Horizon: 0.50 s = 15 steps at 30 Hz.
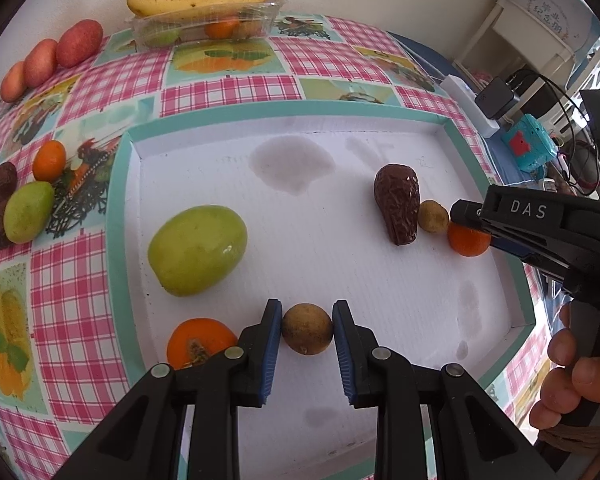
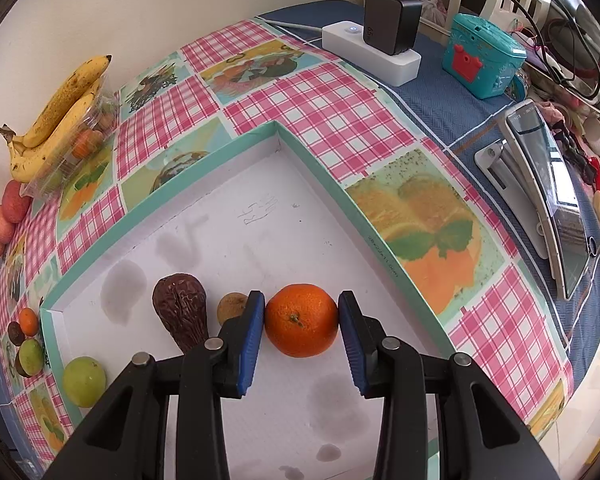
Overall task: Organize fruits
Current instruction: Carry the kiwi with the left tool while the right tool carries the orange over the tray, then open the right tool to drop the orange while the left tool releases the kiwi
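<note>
Tray [image 1: 120,216] interior, left to right: green fruit [image 1: 197,250], then left gripper [image 1: 307,330] with both pads against a small brown round fruit [image 1: 307,328], possibly a longan, beside an orange [image 1: 199,342]. Further right stand a wrinkled dark fruit [image 2: 182,312] and another small brown fruit [image 2: 231,307]. Right gripper [image 2: 301,320] is clamped on a tangerine [image 2: 301,320] resting on the tray floor.

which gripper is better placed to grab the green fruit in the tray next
Left. The left gripper sits near the green fruit. The right gripper is across the tray by the date. Both hold fruit now.
</note>
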Tool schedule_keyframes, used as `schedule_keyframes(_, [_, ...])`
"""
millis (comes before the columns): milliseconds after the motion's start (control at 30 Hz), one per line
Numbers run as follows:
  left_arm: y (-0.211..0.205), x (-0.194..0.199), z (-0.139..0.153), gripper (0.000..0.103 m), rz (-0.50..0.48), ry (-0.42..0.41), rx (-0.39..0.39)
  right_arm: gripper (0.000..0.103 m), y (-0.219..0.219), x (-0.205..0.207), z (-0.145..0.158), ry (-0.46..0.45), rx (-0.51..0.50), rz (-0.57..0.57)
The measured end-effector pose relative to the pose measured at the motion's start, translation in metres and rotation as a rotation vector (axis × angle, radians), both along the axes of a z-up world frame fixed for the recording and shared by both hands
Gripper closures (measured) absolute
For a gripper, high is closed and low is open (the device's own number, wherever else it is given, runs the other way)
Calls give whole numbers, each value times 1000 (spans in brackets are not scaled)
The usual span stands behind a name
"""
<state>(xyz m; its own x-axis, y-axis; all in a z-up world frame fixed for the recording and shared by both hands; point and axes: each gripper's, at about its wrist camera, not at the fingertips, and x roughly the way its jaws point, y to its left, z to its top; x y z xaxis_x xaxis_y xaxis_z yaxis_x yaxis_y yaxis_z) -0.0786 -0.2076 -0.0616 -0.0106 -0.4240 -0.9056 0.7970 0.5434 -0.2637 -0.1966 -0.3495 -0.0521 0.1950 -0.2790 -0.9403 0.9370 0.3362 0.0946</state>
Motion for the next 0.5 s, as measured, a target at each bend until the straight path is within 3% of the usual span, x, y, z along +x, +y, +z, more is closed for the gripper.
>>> schedule_keyframes(333, [-3,-1,-1,74,-9,-8,15,63,-2,-3,1,16,6,-10])
schedule_keyframes(400, [-3,-1,0,74,-10,-2,14,53,-2,-5,4,15,1,-13])
schedule_keyframes(500, [-2,-2,4,74,-15,-4,6,50,-1,-6,13,12,-24,-16])
